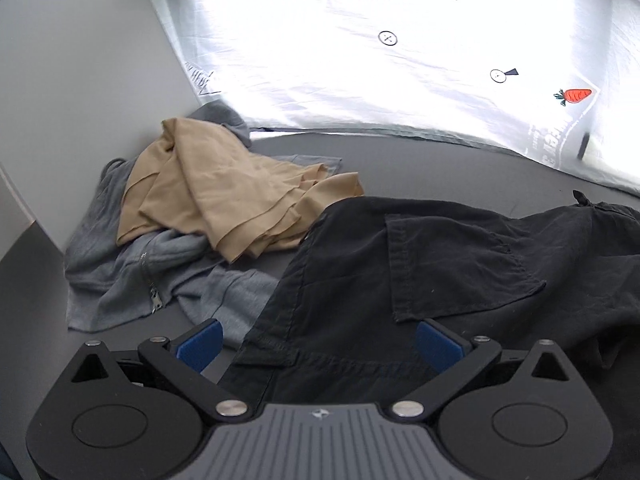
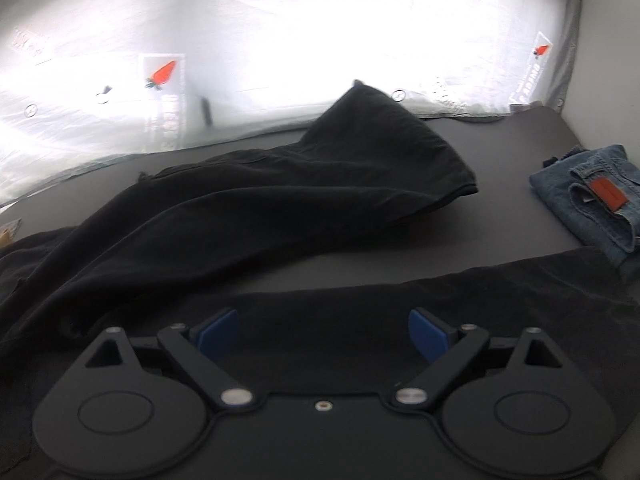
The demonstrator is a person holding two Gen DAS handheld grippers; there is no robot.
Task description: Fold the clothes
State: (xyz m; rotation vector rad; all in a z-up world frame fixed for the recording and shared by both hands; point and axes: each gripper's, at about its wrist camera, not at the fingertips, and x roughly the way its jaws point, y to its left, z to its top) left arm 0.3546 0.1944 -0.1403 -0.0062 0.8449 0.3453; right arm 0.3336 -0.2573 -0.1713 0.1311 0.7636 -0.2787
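the black cotton trousers with a patch pocket (image 1: 460, 264) lay spread across the dark grey table top (image 1: 420, 168), one leg (image 2: 360, 168) bent toward the backlit white sheet with carrot prints (image 1: 360, 40). the left gripper (image 1: 318, 346) stood wide open above the waistband, gripping nothing. the right gripper (image 2: 320, 334) was likewise open over the other leg. a tan crumpled garment (image 1: 224, 196) lay on a grey zipped garment (image 1: 132, 280); folded blue jeans (image 2: 592, 196) sat at the right.

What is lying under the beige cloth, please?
Under the beige cloth lies a grey zipped garment, showing at its left, front and back. How far the grey garment continues beneath, and whether anything else is there, is covered.
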